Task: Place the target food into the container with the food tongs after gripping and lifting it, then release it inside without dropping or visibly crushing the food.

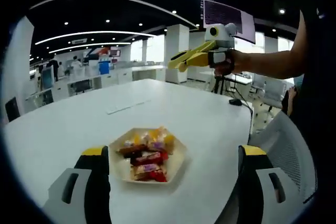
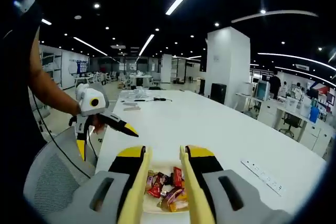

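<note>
- The wrapped sweets (image 1: 148,156) lie heaped in a shallow pale tray (image 1: 180,162) on the white table (image 1: 157,103), low in the centre of the left gripper view.
- In the right gripper view the same sweets (image 2: 165,186) sit at the bottom centre, seen between two yellow tong blades.
- The left gripper (image 1: 173,174) stands spread wide, its jaws either side of the tray and touching nothing.
- The right gripper (image 2: 164,182) carries the yellow food tongs (image 2: 137,192); the blades are apart with a gap, pinching nothing, above the tray (image 2: 157,209).
- The sweets look light and small, in glossy wrappers, so probably slippery against the smooth blades.
- A hold across the middle of one sweet on top of the heap seems best, squeezed only gently; twisted wrapper ends would likely slide out.
- I cannot make out a separate container to receive it.
</note>
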